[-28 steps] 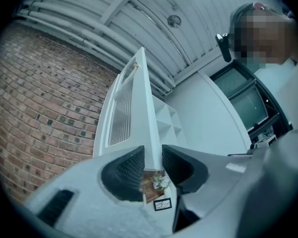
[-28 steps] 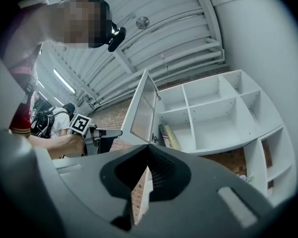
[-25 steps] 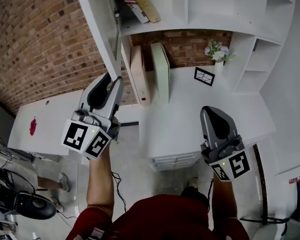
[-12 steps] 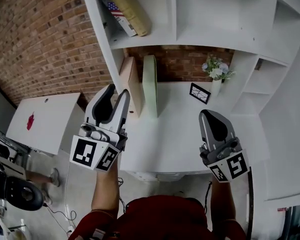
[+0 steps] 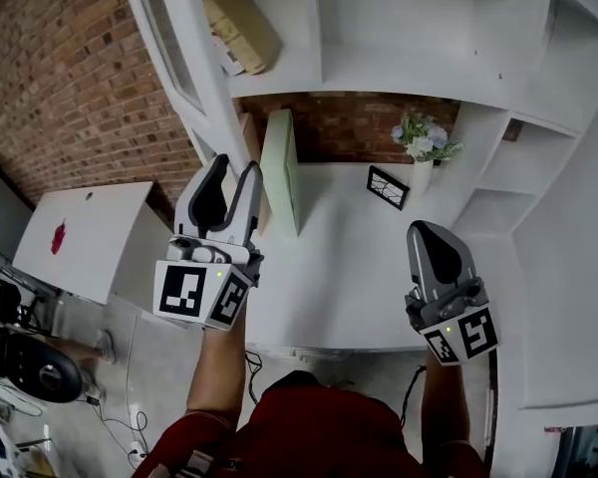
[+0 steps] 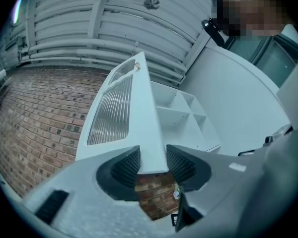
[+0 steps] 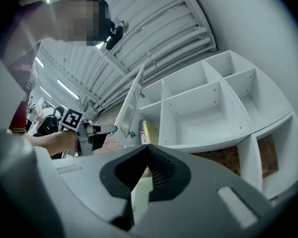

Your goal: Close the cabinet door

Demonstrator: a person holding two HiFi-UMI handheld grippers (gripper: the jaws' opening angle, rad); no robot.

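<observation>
The white cabinet door [image 5: 169,38] with a ribbed glass pane stands swung out at the upper left of the shelf unit [image 5: 399,68]. My left gripper [image 5: 236,167] points up at the door's lower corner, and its jaws are opening. In the left gripper view the door [image 6: 139,113] runs up from between the pads of the left gripper [image 6: 153,165]. In the right gripper view a small gap shows between the left gripper's tips and the door [image 7: 131,100]. My right gripper [image 5: 431,229] hangs over the desk, shut and empty, and its pads meet in the right gripper [image 7: 148,150] view.
A yellow book [image 5: 239,23] lies on the shelf behind the door. Upright folders [image 5: 279,167], a flower vase [image 5: 419,142] and a small picture frame [image 5: 386,185] stand on the white desk [image 5: 379,267]. A low white table [image 5: 80,237] and a brick wall [image 5: 70,88] are at left.
Both grippers have drawn back from the cabinet. The left jaws have spread wider. The door's glass face, edge-on before, now shows at the upper left.
</observation>
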